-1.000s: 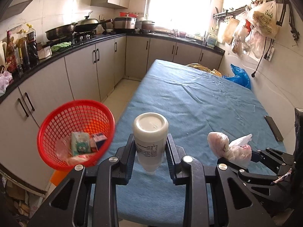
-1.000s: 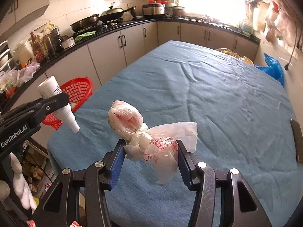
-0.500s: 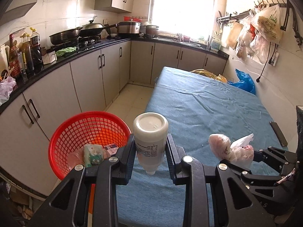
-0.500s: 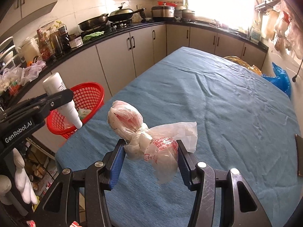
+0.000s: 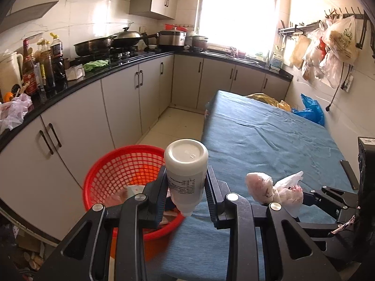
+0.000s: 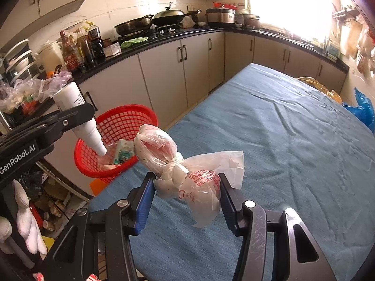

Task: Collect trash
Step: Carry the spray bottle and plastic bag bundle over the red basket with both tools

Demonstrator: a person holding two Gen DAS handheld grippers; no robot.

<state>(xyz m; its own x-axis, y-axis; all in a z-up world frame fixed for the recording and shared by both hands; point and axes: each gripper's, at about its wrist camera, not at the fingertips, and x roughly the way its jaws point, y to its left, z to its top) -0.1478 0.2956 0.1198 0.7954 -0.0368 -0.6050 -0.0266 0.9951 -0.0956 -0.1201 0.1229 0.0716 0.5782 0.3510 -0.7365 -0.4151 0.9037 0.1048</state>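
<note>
Down at the bottom centre of the left wrist view, the left gripper [image 5: 186, 188] is clamped on a white bottle [image 5: 186, 171], its two black fingers [image 5: 155, 194] pressing the bottle's sides. The bottle hangs upside down, flat base toward the camera and narrow nozzle pointing down. Its nozzle sits over the near rim of a red basket [image 5: 112, 171], which fills the lower left of that frame at the edge of the table [image 5: 269, 140] with its blue cloth. Some wrappers and a small printed packet lie inside the basket.

At the lower right of the same frame the right gripper [image 5: 290, 193] reaches in, holding a knotted plastic bag [image 5: 274, 190] above the cloth.

Seen from the right wrist view, the right gripper [image 6: 185, 192] is closed on that plastic bag [image 6: 187, 168] at lower centre, the blue-lined fingers [image 6: 143, 199] squeezing its crumpled lower part while a tied, pinkish bulge sticks up toward the basket [image 6: 117, 140]. The left gripper [image 6: 77, 114] enters from the left edge with the bottle [image 6: 79, 119] tilted nozzle-down over the basket's inside. A white-gloved hand [image 6: 25, 215] shows at the lower left. Kitchen cupboards [image 6: 164, 70] run along the upper part of the frame.
</note>
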